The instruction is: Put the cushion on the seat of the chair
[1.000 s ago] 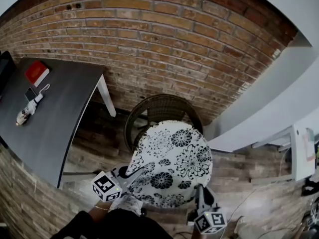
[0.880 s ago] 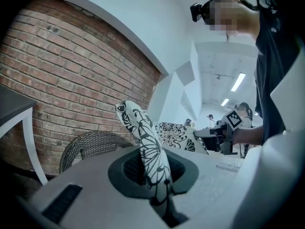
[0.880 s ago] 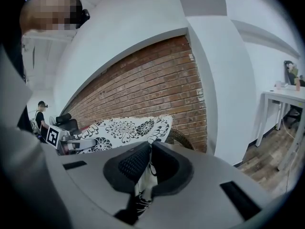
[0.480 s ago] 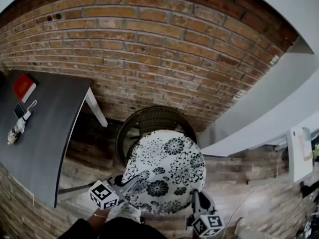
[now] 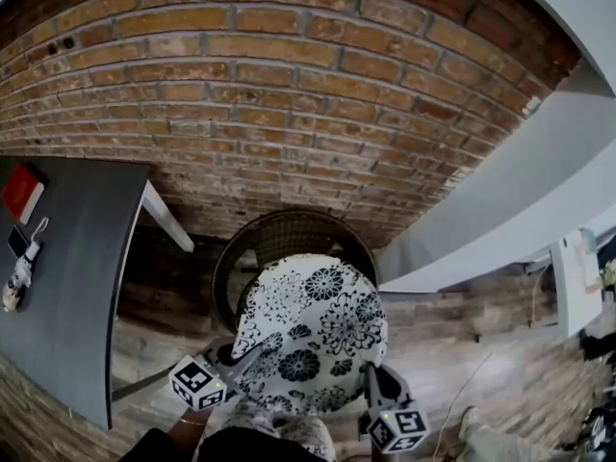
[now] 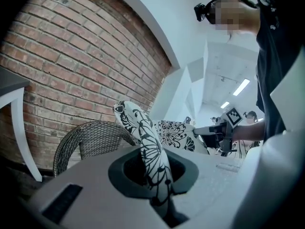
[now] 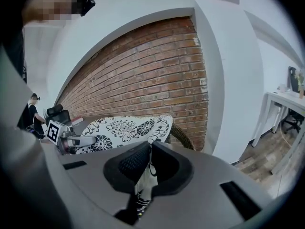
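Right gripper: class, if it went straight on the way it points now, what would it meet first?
Beyond the floral cushion it grips, the right gripper would probably meet the wicker chair; depth is unclear.
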Available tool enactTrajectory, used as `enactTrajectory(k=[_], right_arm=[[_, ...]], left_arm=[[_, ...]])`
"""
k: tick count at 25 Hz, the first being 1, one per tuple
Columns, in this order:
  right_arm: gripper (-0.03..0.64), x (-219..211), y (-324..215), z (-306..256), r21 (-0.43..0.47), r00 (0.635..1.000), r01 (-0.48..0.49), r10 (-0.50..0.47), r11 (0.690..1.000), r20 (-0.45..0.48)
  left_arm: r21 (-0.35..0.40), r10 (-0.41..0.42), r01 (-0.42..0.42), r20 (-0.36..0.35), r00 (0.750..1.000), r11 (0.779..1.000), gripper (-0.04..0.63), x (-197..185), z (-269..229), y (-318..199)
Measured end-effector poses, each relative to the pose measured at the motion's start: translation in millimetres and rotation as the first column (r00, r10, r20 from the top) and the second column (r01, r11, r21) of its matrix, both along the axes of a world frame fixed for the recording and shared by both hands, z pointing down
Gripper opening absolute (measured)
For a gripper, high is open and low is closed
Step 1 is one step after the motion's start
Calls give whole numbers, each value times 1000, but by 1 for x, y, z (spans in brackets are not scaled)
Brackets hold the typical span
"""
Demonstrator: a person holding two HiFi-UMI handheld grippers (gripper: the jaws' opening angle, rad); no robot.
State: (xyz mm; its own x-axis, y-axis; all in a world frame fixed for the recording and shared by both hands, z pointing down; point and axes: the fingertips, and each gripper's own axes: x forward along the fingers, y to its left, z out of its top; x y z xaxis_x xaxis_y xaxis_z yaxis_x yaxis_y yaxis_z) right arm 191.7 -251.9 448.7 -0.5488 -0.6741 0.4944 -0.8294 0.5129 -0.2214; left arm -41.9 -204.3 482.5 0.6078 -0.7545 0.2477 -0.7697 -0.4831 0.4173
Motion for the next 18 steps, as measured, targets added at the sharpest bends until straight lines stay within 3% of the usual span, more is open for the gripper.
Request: enactTrajectory(k=[9, 18], right_arm=[[17, 3, -11, 31, -18, 999, 15, -16, 1000, -42], [17, 7, -26, 71, -59, 1000, 7, -5, 998, 29]], left_arm=[[-10, 3, -3, 25, 1000, 1000, 12, -1, 24, -10], [-22, -21, 22, 44, 999, 1000, 12, 10, 50, -24]])
